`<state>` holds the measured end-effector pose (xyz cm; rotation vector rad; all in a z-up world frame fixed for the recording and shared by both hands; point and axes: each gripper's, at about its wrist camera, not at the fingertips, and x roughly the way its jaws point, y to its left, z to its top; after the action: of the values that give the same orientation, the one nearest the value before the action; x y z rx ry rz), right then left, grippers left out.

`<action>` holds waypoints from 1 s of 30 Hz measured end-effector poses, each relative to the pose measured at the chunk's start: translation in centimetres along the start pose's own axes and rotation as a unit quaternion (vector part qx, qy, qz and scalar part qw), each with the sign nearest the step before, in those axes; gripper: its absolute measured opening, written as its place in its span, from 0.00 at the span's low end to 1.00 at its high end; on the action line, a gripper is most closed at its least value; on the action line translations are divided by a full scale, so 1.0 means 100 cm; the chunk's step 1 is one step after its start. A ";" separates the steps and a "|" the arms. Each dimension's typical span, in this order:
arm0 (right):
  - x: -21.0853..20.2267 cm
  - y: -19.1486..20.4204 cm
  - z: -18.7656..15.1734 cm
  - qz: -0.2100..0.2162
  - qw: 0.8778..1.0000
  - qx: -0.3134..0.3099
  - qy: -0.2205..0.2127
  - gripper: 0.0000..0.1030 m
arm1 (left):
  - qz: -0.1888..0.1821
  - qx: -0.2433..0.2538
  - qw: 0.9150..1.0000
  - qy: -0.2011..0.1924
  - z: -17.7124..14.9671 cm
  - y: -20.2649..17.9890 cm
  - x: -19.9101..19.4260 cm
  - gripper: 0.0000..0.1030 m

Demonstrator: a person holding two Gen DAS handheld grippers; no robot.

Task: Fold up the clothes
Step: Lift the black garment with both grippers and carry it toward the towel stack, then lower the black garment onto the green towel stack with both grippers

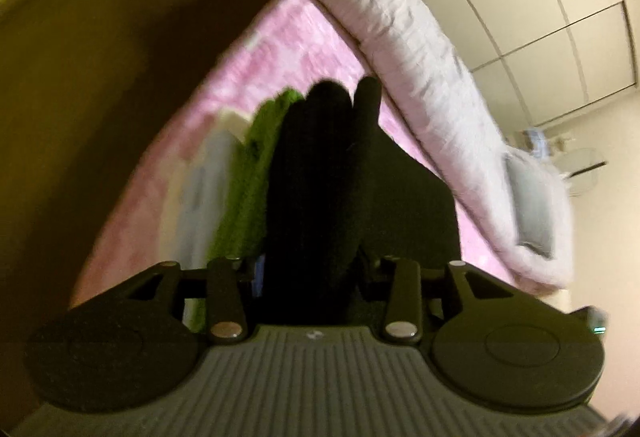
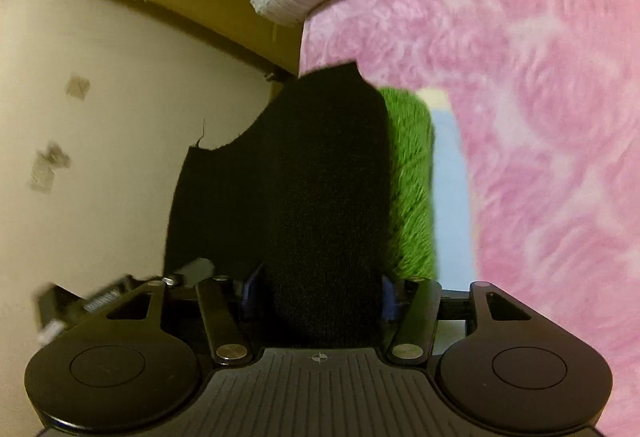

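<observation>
A black garment (image 1: 312, 177) lies folded and lengthwise on the pink bedspread (image 1: 280, 49), running between the fingers of my left gripper (image 1: 312, 273). Those jaws stand apart around the cloth, which hides most of the pads. In the right wrist view the same black garment (image 2: 312, 177) fills the gap of my right gripper (image 2: 320, 293). Its blue pads (image 2: 250, 289) show on both sides, wide apart and not squeezing the fabric. A green fuzzy garment (image 2: 412, 177) and a light blue one (image 2: 452, 197) lie right beside the black one.
A rolled white quilt (image 1: 420, 77) runs along the far side of the bed. The bed's edge drops to a wall and pale floor (image 2: 100, 117) on the left of the right wrist view. Wardrobe doors (image 1: 540, 17) stand behind the quilt.
</observation>
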<state>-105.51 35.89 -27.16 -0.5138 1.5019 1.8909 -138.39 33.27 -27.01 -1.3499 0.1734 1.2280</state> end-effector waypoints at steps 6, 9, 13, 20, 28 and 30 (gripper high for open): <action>-0.049 0.040 -0.013 -0.076 0.984 -0.160 -0.034 0.55 | 0.065 0.050 0.994 -0.072 -0.021 -0.033 -0.066 0.12; -0.058 0.064 -0.031 -0.073 0.967 -0.244 -0.018 0.50 | 0.066 0.120 0.989 -0.055 -0.044 -0.054 -0.080 0.05; -0.044 0.083 -0.058 -0.074 0.942 -0.326 0.018 0.32 | 0.088 0.158 0.983 -0.020 -0.068 -0.050 -0.058 0.00; 0.007 0.079 -0.081 -0.134 0.909 -0.392 0.039 0.32 | 0.088 0.114 0.989 -0.034 -0.077 -0.015 -0.020 0.01; -0.006 0.082 -0.084 -0.138 0.916 -0.377 0.022 0.33 | 0.118 0.142 0.982 -0.036 -0.077 -0.033 -0.030 0.00; -0.020 0.083 -0.084 -0.130 0.925 -0.358 0.011 0.33 | 0.118 0.165 0.978 -0.044 -0.073 -0.046 -0.038 0.00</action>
<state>-110.71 26.34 -22.25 -1.0043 0.6583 2.1756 -132.73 26.46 -23.59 -1.0051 0.4647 1.3839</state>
